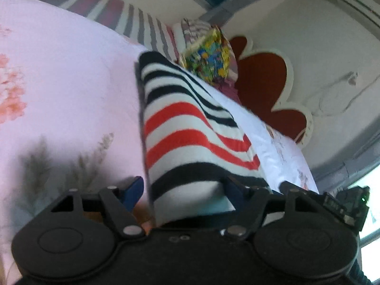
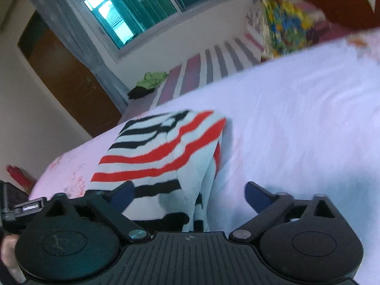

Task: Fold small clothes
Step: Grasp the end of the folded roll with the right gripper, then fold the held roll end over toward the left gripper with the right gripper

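Black linkage housings across the bottom of both frames. Left gripper (image 1: 182, 187): fingers apart, blue pads (image 1: 133, 190) at lower centre, striped garment (image 1: 187, 128) rising between them; right-hand pad partly hidden behind the fabric, so pad contact cannot be told. Right gripper (image 2: 190, 194): fingers wide apart, blue pads (image 2: 257, 196) clear of the cloth on the right side; left pad at the garment's lower edge, contact uncertain.

Garment: white knit with black and red-orange stripes. Left wrist view: stands up as a tall fold through frame centre. Right wrist view: same striped garment (image 2: 163, 152) lying in a heap at centre left, one flap hanging down toward the gripper.

Surface: pale pink bedsheet (image 1: 66, 76) with faded floral print, seen in both views (image 2: 296, 118). Striped blanket (image 1: 114, 11) along the upper edge of the bed.

Left view only: red cloud-shaped headboard (image 1: 266, 85) at right, air conditioner (image 1: 358, 2) at upper right. Right view only: window with teal curtain (image 2: 142, 2) at top, brown door (image 2: 64, 80) at left. Multicoloured pillow (image 1: 209, 59) and green cloth (image 2: 154, 79) visible in both.
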Available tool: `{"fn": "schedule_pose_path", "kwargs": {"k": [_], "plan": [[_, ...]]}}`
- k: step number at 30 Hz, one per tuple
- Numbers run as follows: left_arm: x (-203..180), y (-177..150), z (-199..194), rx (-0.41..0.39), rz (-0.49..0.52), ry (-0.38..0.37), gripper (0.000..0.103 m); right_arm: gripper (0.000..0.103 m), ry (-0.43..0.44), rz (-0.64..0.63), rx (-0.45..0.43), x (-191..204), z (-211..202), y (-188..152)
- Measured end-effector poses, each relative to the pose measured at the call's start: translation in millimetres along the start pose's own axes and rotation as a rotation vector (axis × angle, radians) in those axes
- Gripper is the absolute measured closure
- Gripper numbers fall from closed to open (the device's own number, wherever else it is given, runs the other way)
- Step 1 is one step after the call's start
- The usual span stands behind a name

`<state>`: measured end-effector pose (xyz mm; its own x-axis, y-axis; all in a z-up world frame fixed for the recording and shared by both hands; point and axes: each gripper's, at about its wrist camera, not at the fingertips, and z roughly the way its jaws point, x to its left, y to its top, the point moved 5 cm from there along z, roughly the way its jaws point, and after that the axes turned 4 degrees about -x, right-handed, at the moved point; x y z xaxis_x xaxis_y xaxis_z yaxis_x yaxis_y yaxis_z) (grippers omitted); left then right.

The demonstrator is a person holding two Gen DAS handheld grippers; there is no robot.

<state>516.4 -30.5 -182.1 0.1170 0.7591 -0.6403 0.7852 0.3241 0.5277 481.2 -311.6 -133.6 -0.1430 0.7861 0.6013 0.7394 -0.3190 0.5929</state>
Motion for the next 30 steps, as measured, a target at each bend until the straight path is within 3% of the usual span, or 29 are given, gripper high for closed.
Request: {"fn": "schedule_pose_path", "kwargs": {"k": [1,4,13,20,21,22,25,30], "plan": [[2,1,2,0.010,-0.008,-0.008,0.030,0.022,0.014,0.029,0.011,-3,3,2],[6,1,14,0.052,-0.032,-0.022,0.031,0.030,0.025,0.073,0.050,-12,17,1],[8,4,27,0.072,-0.007,-0.048,0.032,0.030,0.086,0.049,0.127,-14,41,10],[6,5,27,0.093,0.033,-0.056,0.035,0.031,0.078,-0.023,0.120,1,54,10],[7,6,25,0.096,0.039,-0.053,0.036,0.033,0.071,-0.042,0.119,5,56,9],[5,6,26,0.097,0.055,-0.047,0.037,0.045,0.068,-0.057,0.122,9,58,8],[0,5,25,0.096,0.097,-0.017,0.038,0.054,0.072,-0.061,0.121,13,61,7],[-6,5,20,0.078,0.118,-0.010,0.043,0.060,0.073,-0.082,0.106,17,59,4]]}}
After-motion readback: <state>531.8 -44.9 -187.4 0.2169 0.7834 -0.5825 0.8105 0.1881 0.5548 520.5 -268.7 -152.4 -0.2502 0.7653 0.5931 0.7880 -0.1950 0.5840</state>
